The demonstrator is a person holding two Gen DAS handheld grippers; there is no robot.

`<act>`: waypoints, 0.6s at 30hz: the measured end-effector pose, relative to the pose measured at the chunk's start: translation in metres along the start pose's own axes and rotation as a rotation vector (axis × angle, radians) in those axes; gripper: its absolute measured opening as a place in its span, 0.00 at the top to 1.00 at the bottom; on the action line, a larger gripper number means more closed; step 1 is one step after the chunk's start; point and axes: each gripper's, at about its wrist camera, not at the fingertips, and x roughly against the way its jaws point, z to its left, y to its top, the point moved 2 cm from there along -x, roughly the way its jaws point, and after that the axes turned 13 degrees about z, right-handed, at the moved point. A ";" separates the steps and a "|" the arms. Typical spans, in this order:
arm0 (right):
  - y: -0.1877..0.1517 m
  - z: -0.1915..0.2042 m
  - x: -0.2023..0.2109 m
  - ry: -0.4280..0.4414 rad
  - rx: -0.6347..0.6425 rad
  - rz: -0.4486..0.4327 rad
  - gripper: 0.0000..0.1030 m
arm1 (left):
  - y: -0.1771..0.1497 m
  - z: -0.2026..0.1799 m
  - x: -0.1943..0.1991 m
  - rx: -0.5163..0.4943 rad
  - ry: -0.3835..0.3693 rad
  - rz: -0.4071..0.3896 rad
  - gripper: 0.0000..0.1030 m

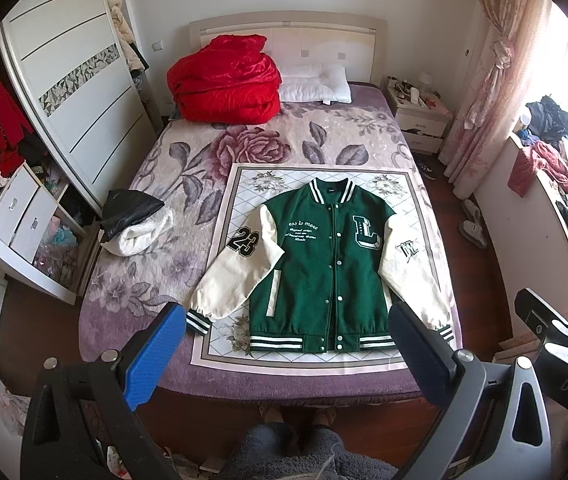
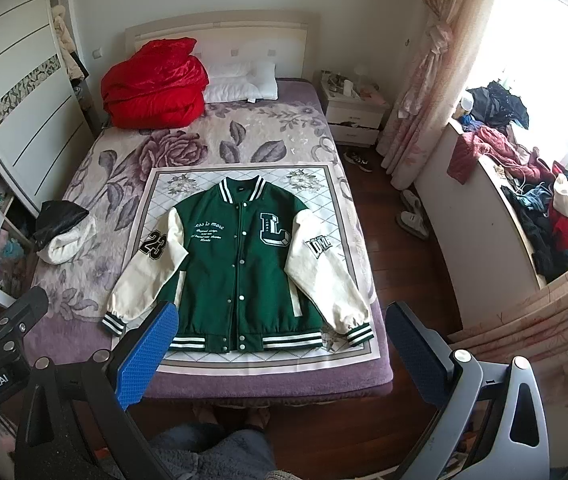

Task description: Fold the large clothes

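Observation:
A green varsity jacket (image 1: 324, 264) with cream sleeves lies flat and face up on a pale quilted mat (image 1: 243, 184) near the foot of the bed; it also shows in the right wrist view (image 2: 235, 264). Both sleeves are spread out to the sides. My left gripper (image 1: 288, 344) is open and empty, held high above the bed's foot end. My right gripper (image 2: 279, 340) is also open and empty, held beside it at the same height; part of it shows in the left wrist view (image 1: 556, 320).
A red folded quilt (image 1: 223, 84) and a white pillow (image 1: 316, 84) lie at the headboard. A black and white garment (image 1: 135, 220) lies at the bed's left edge. A wardrobe (image 1: 71, 92) stands at left, a nightstand (image 1: 420, 120) and a clothes-covered ledge (image 2: 524, 184) at right.

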 end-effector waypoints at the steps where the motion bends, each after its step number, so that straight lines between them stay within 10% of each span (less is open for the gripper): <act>1: -0.001 -0.001 0.000 0.003 0.000 0.000 0.00 | 0.000 0.000 0.000 0.000 0.000 0.000 0.00; 18: -0.001 -0.001 0.000 0.002 -0.001 -0.004 0.00 | -0.002 0.000 0.000 0.002 -0.002 -0.003 0.00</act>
